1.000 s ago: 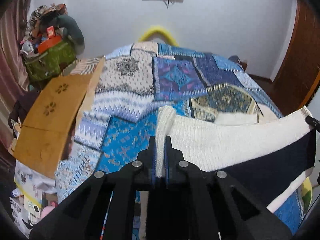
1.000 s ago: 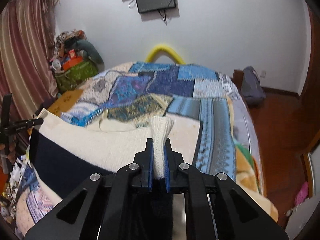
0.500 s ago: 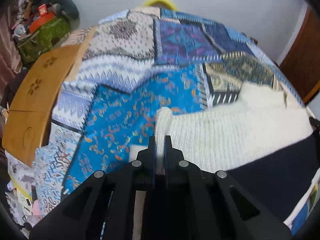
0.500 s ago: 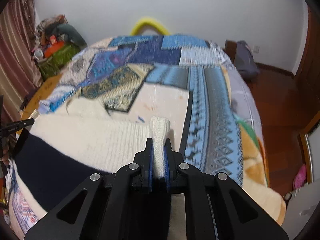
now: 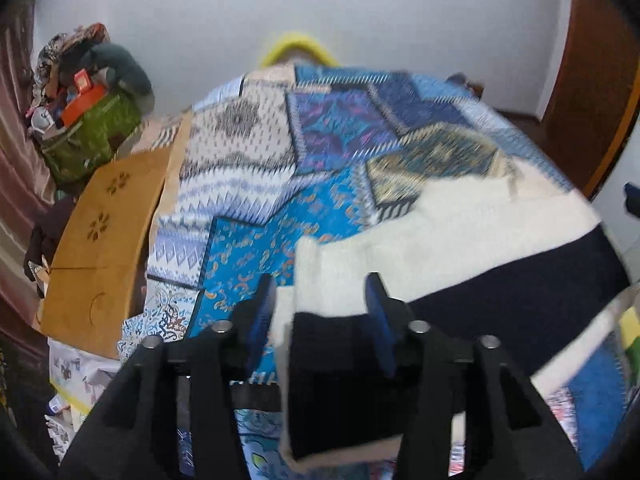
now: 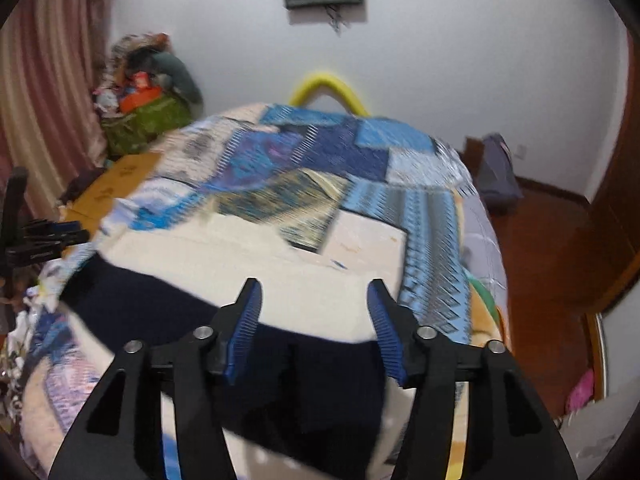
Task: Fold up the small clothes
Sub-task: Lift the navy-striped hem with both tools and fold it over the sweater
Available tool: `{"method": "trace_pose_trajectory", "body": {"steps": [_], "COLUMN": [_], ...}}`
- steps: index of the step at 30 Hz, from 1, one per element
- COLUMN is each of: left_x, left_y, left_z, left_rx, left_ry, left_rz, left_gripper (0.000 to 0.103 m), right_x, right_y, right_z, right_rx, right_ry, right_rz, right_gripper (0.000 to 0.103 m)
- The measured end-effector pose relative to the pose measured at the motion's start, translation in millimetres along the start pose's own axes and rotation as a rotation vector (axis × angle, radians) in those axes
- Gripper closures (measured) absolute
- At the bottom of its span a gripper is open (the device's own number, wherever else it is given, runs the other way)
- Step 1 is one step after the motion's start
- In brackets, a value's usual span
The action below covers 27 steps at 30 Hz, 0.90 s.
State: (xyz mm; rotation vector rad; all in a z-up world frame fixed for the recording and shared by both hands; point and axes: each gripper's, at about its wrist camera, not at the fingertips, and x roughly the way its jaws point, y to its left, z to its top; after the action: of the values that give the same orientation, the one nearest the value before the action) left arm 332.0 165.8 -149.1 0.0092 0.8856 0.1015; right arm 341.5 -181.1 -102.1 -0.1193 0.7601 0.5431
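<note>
A cream knit garment with a wide navy band (image 5: 460,240) lies spread on the patchwork bedspread (image 5: 280,168). My left gripper (image 5: 320,284) is open, its blue-padded fingers either side of the garment's near left corner, where a navy fold lies. My right gripper (image 6: 314,292) is open above the garment (image 6: 248,268) at its near right part, holding nothing. The left gripper also shows at the left edge of the right wrist view (image 6: 44,236).
A wooden board (image 5: 100,232) lies along the bed's left side. A green bag heaped with things (image 5: 84,128) stands by the curtain. A yellow arch (image 6: 328,88) rises behind the bed. A wooden floor and door (image 6: 560,240) are to the right.
Both grippers were shut on the garment's cream edge and lowered it onto the bed. Now both have opened and let go, and the garment lies flat.
</note>
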Motion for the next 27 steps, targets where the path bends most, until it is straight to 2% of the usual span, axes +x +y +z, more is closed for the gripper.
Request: {"method": "trace_pose_trajectory", "body": {"steps": [3,5,7,10,13,19,22,27], "left_x": [-21,-30,-32,-19,2,49,50,48], "left_y": [-15,-29,-40,-57,-69,-82,-73,-54], "left_z": [5,6,5,-1,-10,-37,-45,-49], "left_rx": [0.011,0.021,0.026,0.022,0.024,0.04,0.025,0.021], "left_ry": [-0.047,-0.068,-0.077,-0.044,0.006,0.124,0.092,0.095], "left_rz": [-0.027,-0.051,-0.074,-0.115,-0.133,-0.128,-0.122,-0.102], "left_gripper": [0.046,0.04,0.038,0.037,0.037,0.035,0.021,0.02], "right_x": [-11,-8,-1,18,36,73,79,66], "right_y": [27,43,60,80,93,90,80,54], "right_z": [2,1,-2,-11,-24,-47,-56,-64], "right_rx": [-0.024,-0.036,-0.058,-0.095,-0.116,-0.117,-0.123,-0.095], "right_ry": [-0.025,-0.022,-0.01,0.029,0.073,0.195,0.215,0.194], "right_rz": [0.051,0.087,0.113,0.119,0.119,0.121,0.132,0.089], "right_gripper": [0.044,0.042,0.039,0.038,0.03,0.028,0.027,0.027]}}
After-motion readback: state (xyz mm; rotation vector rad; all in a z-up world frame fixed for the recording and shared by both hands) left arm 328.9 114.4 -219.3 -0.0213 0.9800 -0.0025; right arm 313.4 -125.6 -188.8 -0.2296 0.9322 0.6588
